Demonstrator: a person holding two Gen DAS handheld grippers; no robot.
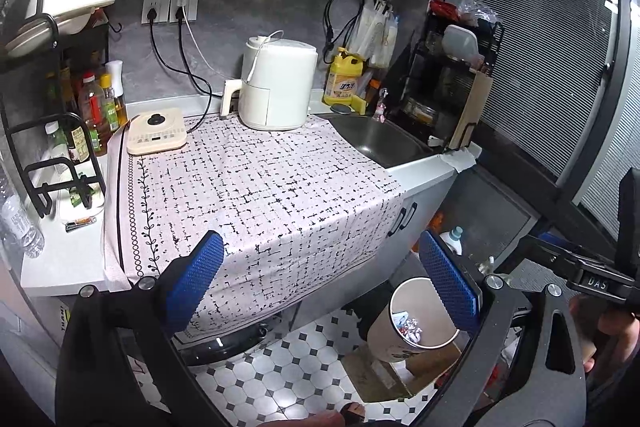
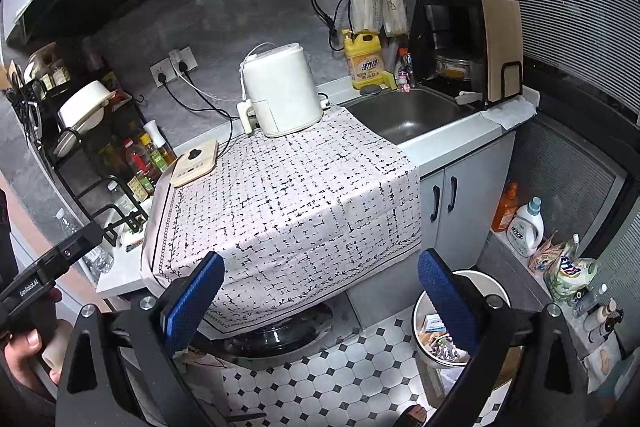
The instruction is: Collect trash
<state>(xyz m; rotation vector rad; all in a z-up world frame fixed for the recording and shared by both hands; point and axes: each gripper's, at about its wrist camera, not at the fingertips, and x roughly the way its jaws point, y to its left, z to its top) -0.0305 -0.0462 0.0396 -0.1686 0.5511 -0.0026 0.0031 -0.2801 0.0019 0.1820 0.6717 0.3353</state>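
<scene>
A round trash bin (image 1: 416,341) stands on the tiled floor below the counter, with wrappers and a small box inside; it also shows in the right wrist view (image 2: 424,327). My left gripper (image 1: 320,279) is open and empty, held in front of the cloth-covered counter (image 1: 260,187). My right gripper (image 2: 320,291) is open and empty, also in front of the counter, its right finger over the bin. I see no loose trash on the patterned cloth (image 2: 296,187). A small wrapper-like item (image 1: 80,223) lies on the white counter at the left.
A white air fryer (image 1: 276,87), a cream induction cooker (image 1: 156,131), a yellow detergent bottle (image 1: 344,77) and a sink (image 1: 380,143) are on the counter. Racks with bottles stand left and right. Detergent bottles (image 2: 524,227) stand on the floor right.
</scene>
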